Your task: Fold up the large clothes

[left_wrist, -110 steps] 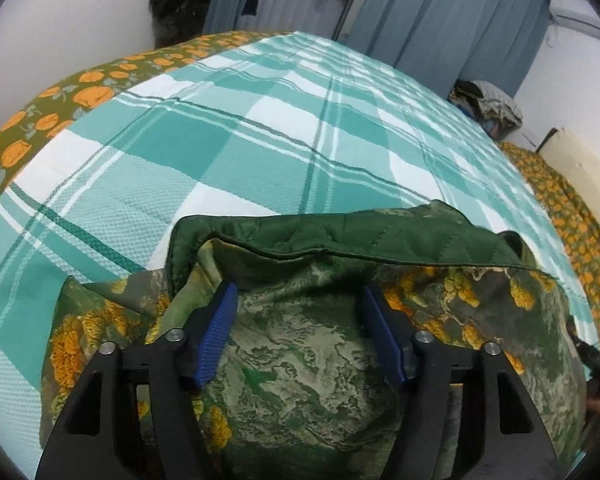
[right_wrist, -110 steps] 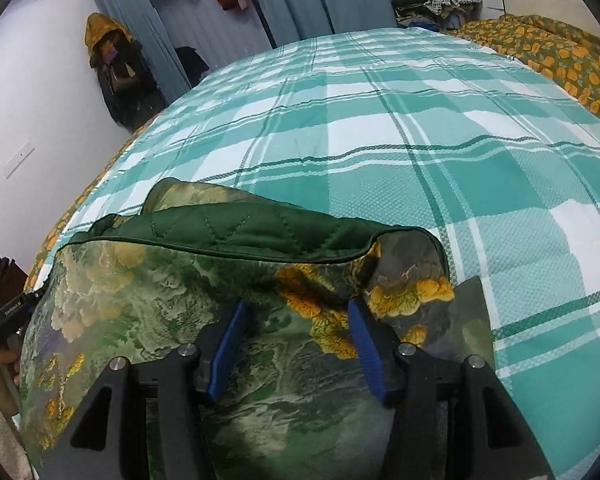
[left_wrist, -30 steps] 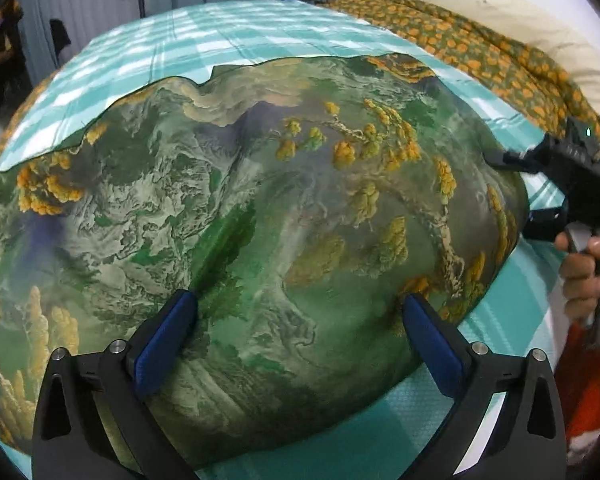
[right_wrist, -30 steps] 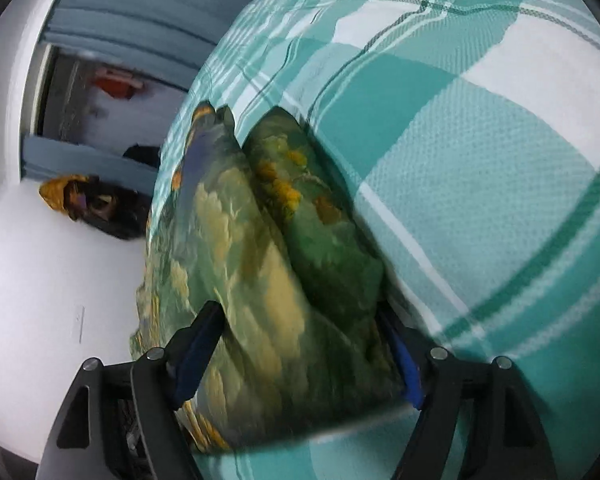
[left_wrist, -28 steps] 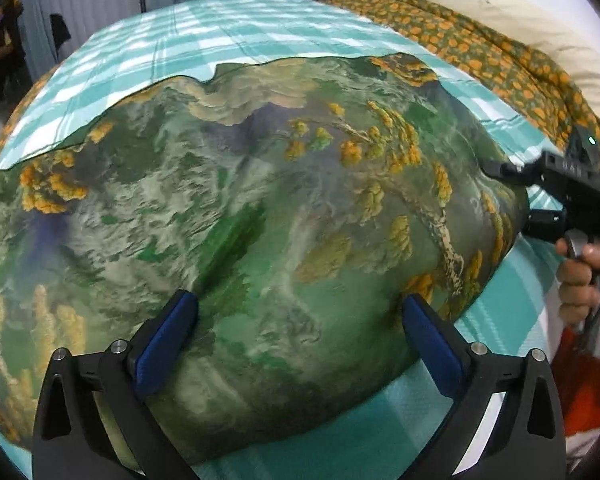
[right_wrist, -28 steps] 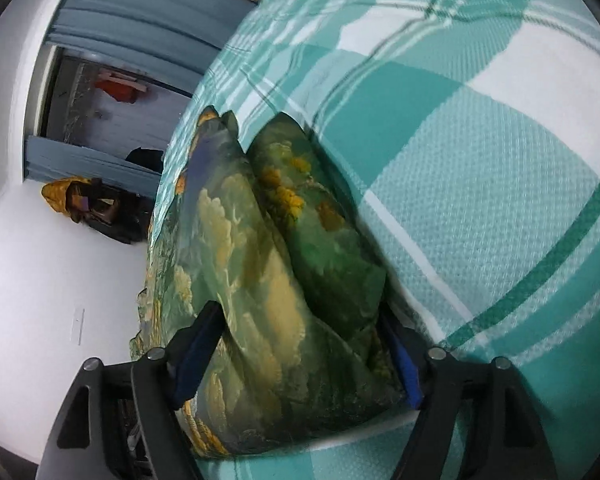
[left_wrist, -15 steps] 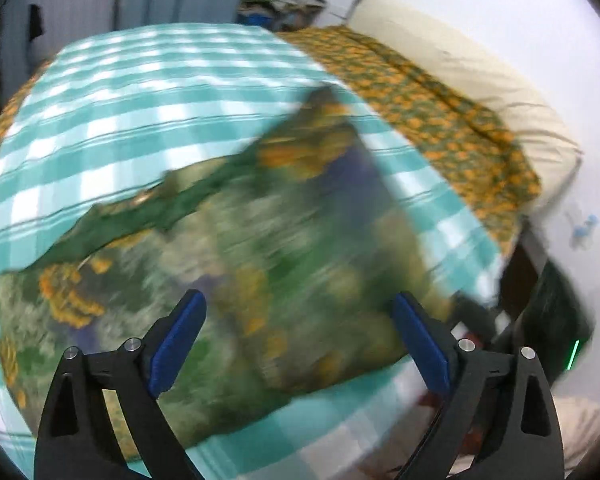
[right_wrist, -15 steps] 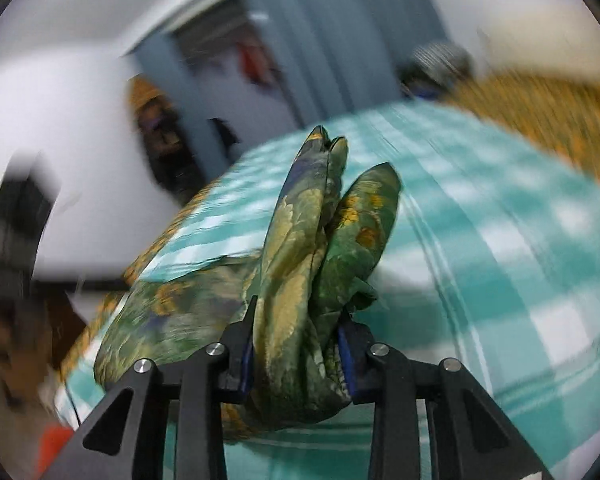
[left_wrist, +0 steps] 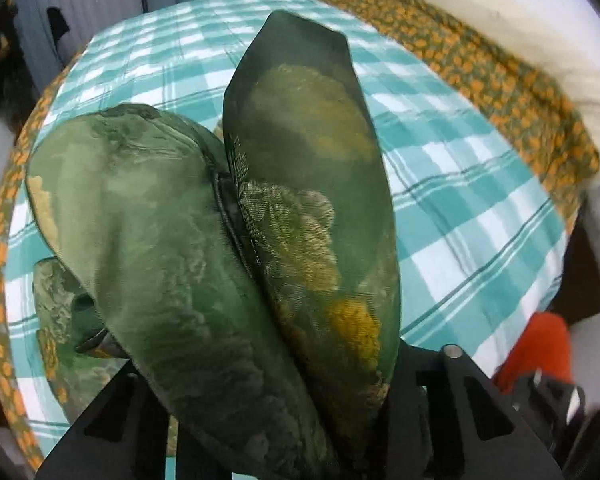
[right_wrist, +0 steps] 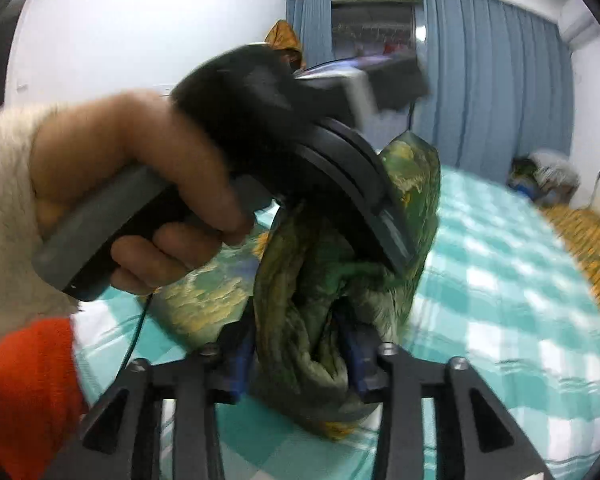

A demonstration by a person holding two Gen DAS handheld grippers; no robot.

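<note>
Lifted off the bed (left_wrist: pixel 460 184), the jacket (left_wrist: pixel 300 200) hangs bunched, pinched apparently by left gripper (left_wrist: pixel 268 412) and right gripper (right_wrist: pixel 300 354), ready for stacking.

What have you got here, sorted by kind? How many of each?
Green printed garment: 1
Handheld grippers: 2, left gripper and right gripper, both clamped on the garment
Teal checked bedspread: 1
Orange-flowered sheet: 1
Total: 5

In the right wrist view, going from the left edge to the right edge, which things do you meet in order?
White fluffy sleeve → hand holding the left claw's handle → green printed garment bunched in the right claw → teal checked bedspread → orange floral cover.
</note>
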